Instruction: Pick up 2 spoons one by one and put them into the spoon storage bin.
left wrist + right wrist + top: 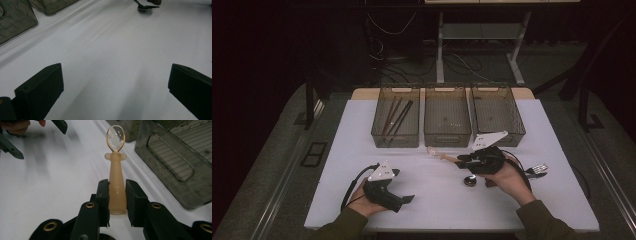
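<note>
— Spoon [116, 187], peach-coloured plastic with a clear bowl: clamped by its thick handle between the jaws of the right gripper [464, 160], held above the white table [432, 200] just in front of the middle bin, bowl pointing away toward the left.

— And the bins?

— Three smoky see-through bins in a row at the far edge. Left bin [395, 119]: a few dark sticks, leaning lengthwise; exact count hard to tell. Middle bin [447, 117]: nothing visible inside. Right bin [497, 112]: same, bare ribbed floor.

— Then the grippers?

— Two, one per hand. Left gripper [404, 200]: low over the near left of the table, jaws spread wide, nothing between them.

— Smaller things?

— One metal spoon [470, 180] lying on the table just below the right hand. One metal fork [538, 169] to that hand's right, near the cable.
</note>
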Demonstrator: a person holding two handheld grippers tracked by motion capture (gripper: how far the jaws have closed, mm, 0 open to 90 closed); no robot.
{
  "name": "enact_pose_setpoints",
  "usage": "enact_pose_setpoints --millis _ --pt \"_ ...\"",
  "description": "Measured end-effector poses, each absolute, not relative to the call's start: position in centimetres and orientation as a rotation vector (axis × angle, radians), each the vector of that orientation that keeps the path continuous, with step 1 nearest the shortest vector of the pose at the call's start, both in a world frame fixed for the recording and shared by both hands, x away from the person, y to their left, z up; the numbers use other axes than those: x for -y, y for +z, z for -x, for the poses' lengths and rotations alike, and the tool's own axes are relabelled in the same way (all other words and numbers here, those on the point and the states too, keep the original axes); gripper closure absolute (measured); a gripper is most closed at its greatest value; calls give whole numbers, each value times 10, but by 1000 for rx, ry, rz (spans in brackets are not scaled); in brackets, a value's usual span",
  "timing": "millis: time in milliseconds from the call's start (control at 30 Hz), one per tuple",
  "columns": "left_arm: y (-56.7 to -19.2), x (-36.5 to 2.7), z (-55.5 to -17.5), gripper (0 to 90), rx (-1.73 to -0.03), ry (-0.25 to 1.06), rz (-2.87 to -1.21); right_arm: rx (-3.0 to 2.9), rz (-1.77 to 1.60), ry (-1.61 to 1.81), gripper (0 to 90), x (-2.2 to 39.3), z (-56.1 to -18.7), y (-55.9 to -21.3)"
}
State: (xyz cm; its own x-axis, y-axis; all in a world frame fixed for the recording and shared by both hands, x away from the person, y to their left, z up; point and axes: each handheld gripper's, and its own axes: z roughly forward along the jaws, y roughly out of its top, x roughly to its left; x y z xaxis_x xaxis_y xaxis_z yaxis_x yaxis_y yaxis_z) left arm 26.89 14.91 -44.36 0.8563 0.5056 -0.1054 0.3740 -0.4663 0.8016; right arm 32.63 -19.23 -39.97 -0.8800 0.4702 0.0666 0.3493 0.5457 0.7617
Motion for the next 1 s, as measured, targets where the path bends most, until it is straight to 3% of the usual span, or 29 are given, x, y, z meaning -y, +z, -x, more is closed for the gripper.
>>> enact_pose_setpoints --millis 1000 --pt "-444 -150 -271 0 -639 197 -2079 -2479 -887 1261 739 220 -352 -377"
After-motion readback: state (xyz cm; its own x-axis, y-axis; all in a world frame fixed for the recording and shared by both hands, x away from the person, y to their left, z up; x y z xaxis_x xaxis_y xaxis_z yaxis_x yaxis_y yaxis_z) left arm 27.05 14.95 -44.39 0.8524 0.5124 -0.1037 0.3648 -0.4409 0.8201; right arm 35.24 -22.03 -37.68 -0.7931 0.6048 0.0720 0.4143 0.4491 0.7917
